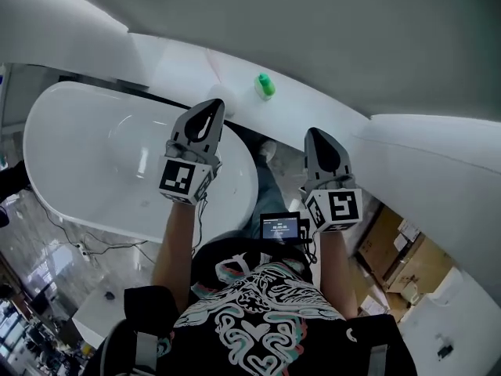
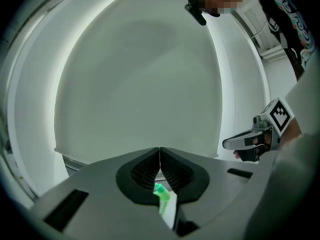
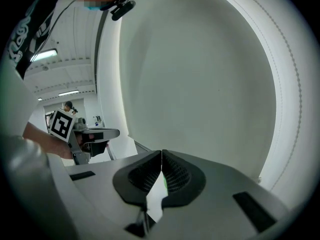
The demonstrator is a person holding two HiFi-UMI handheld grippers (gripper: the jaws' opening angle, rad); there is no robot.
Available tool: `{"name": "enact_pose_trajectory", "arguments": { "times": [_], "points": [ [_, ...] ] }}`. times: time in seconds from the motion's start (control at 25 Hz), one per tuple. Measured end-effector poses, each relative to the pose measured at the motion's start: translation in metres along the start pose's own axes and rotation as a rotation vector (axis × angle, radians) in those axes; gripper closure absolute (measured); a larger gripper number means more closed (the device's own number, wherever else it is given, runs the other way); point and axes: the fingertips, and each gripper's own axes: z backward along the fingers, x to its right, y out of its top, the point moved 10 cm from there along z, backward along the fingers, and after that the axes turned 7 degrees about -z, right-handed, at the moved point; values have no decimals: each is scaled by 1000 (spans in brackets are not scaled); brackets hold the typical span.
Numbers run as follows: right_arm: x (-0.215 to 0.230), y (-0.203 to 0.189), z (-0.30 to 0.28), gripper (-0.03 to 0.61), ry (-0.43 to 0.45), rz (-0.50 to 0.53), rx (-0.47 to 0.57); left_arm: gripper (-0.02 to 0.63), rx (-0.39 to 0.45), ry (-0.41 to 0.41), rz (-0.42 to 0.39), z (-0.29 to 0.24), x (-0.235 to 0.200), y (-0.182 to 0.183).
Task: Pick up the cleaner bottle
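The cleaner bottle [image 1: 264, 86] (green-capped) is set on the ledge [image 1: 235, 65] just beyond the bathtub [image 1: 33, 143], while the left gripper [image 1: 212, 105] over its rim and the right gripper [image 1: 315, 134] beside it are held closed and empty.

Colour key. Cleaner bottle [image 1: 264, 86]: bright green cap on a white body. Bathtub [image 1: 63, 171]: glossy white throughout. Wall [image 1: 329, 30] behind it: plain, pale grey-green. Left gripper [image 1: 211, 106] and right gripper [image 1: 315, 135]: matt grey shells. The fingers [image 2: 145, 171] carry black ribbed pads. Marker cubes [image 1: 178, 177]: white faces, each printed with a black square-block pattern. Person's shirt [image 1: 262, 304]: black, with a white swirling print touched with teal and pink. Cardboard boxes [image 1: 391, 245] at lower right: tan brown.
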Motion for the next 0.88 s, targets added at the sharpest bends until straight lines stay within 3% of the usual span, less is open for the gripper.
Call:
{"name": "enact_pose_trajectory", "arguments": {
  "times": [0.68,0.88],
  "points": [
    [34,-62,-60,551,4,84,-110,598,-37,-20,16,-53,-22,-66],
    [39,-78,-73,551,27,52,-110,598,-50,-25,24,-56,-17,-81]
  ]
}}
